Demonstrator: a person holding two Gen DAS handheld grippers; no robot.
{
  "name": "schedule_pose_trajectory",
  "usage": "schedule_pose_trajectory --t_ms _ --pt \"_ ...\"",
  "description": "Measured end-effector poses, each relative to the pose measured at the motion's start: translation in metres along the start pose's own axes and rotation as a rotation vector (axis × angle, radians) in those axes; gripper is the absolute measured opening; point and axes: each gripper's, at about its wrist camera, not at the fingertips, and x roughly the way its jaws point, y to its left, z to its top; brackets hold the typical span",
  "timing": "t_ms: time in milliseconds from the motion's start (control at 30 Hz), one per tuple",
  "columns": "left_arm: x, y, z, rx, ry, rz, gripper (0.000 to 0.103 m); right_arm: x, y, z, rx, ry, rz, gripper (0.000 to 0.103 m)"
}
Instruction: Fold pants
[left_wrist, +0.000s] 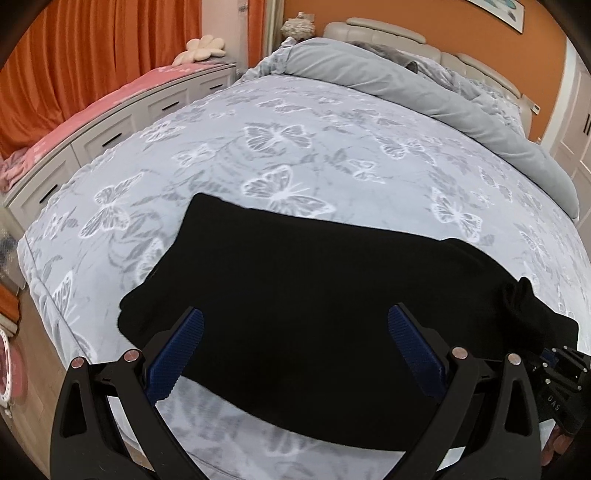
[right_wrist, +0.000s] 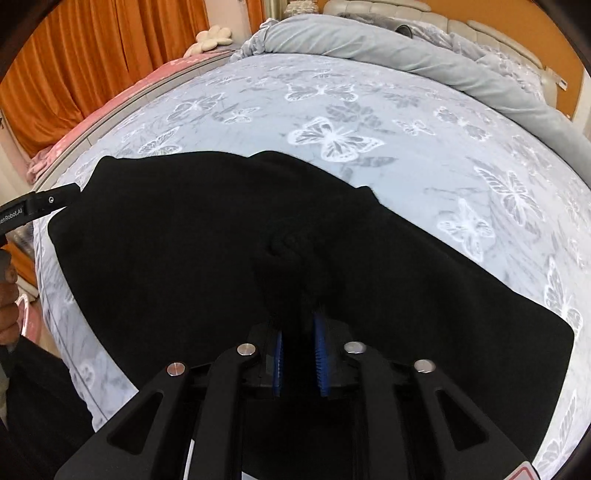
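Observation:
Black pants (left_wrist: 295, 280) lie spread on the bed near its front edge; they also fill the middle of the right wrist view (right_wrist: 177, 243). My left gripper (left_wrist: 295, 325) is open, its blue pads (left_wrist: 184, 347) wide apart just above the pants, holding nothing. My right gripper (right_wrist: 300, 321) is shut on a bunched fold of the pants, the cloth pinched between its blue pads (right_wrist: 321, 354). The right gripper also shows at the right edge of the left wrist view (left_wrist: 554, 373). The left gripper's body shows at the left edge of the right wrist view (right_wrist: 37, 208).
The bed has a grey-blue butterfly cover (left_wrist: 332, 147). A grey duvet (left_wrist: 424, 92) is rolled up at the headboard end. A white drawer unit with a pink blanket (left_wrist: 92, 122) stands along the bed's left side before orange curtains (left_wrist: 74, 55).

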Motion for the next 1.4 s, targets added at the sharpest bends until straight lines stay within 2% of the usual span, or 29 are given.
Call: schedule_pose_trajectory --t_ms 33,67,100,167,200,233,267,333,467,633,667,733,767,800,867,933,967,1000,1067,1200,1267,1300,1367,1400 --pt "0.001 0.002 -0.001 0.000 0.006 -0.003 0.098 0.007 0.004 0.001 -0.012 0.010 -0.011 0.024" --pt "0.002 0.002 -0.001 0.003 0.011 -0.004 0.098 0.009 0.008 0.001 -0.019 0.008 -0.021 0.030" --pt "0.003 0.002 -0.002 0.009 0.016 -0.006 0.098 0.008 0.014 0.000 -0.034 0.005 -0.023 0.042" --pt "0.001 0.001 -0.003 0.021 0.013 -0.011 0.098 0.002 0.026 -0.002 -0.057 -0.011 -0.016 0.055" --pt "0.000 0.000 -0.003 0.025 0.011 -0.014 0.098 -0.001 0.033 -0.003 -0.080 -0.028 -0.031 0.052" --pt "-0.002 -0.002 -0.003 0.032 0.005 -0.018 0.098 0.001 0.037 -0.004 -0.100 -0.036 -0.049 0.046" --pt "-0.003 -0.004 -0.002 0.034 0.002 -0.020 0.098 0.003 0.041 -0.005 -0.117 -0.039 -0.071 0.025" --pt "-0.007 -0.007 -0.002 0.039 -0.004 -0.028 0.098 0.004 0.040 -0.003 -0.100 -0.045 -0.074 0.019" --pt "-0.008 -0.013 -0.003 0.053 -0.006 -0.034 0.098 0.004 0.036 0.004 -0.072 -0.034 -0.059 0.014" --pt "-0.007 -0.016 -0.003 0.061 -0.005 -0.033 0.098 -0.008 0.061 0.003 -0.141 -0.048 -0.011 0.014" --pt "-0.007 -0.016 -0.003 0.061 -0.005 -0.033 0.098 -0.002 0.069 0.000 -0.176 -0.029 -0.002 0.014" --pt "-0.005 -0.018 -0.004 0.064 0.007 -0.033 0.098 0.012 0.076 -0.007 -0.214 -0.001 -0.027 0.021" --pt "-0.004 -0.019 -0.004 0.068 0.014 -0.036 0.098 0.012 0.080 -0.011 -0.248 -0.028 -0.047 0.023" --pt "-0.002 -0.020 -0.005 0.072 0.019 -0.035 0.098 0.008 0.082 -0.012 -0.270 -0.034 -0.054 0.030" --pt "-0.001 -0.023 -0.007 0.085 0.030 -0.035 0.098 -0.012 0.079 -0.013 -0.280 -0.051 0.005 0.041" --pt "0.000 -0.023 -0.009 0.087 0.032 -0.038 0.098 -0.040 0.064 -0.014 -0.241 -0.115 0.004 0.051" --pt "0.001 -0.021 -0.009 0.083 0.035 -0.038 0.098 -0.049 0.054 -0.014 -0.218 -0.134 -0.014 0.060" --pt "0.003 -0.019 -0.009 0.078 0.038 -0.036 0.098 -0.062 0.036 -0.016 -0.173 -0.155 -0.048 0.064" --pt "0.008 -0.013 -0.010 0.055 0.060 -0.032 0.098 -0.077 -0.006 -0.023 -0.058 -0.159 -0.130 0.067" --pt "0.011 -0.006 -0.010 0.012 0.079 -0.043 0.098 -0.087 -0.094 -0.051 0.238 -0.072 -0.221 0.067" --pt "0.010 -0.009 -0.010 0.015 0.072 -0.042 0.098 -0.087 -0.129 -0.066 0.379 -0.033 -0.213 0.069" --pt "0.009 -0.012 -0.010 0.022 0.069 -0.046 0.098 -0.086 -0.147 -0.076 0.463 -0.010 -0.169 0.069" --pt "0.007 -0.018 -0.010 0.035 0.065 -0.051 0.098 -0.078 -0.162 -0.089 0.553 0.016 -0.056 0.069" --pt "0.006 -0.022 -0.011 0.043 0.064 -0.054 0.098 -0.074 -0.161 -0.091 0.567 0.027 -0.032 0.069"
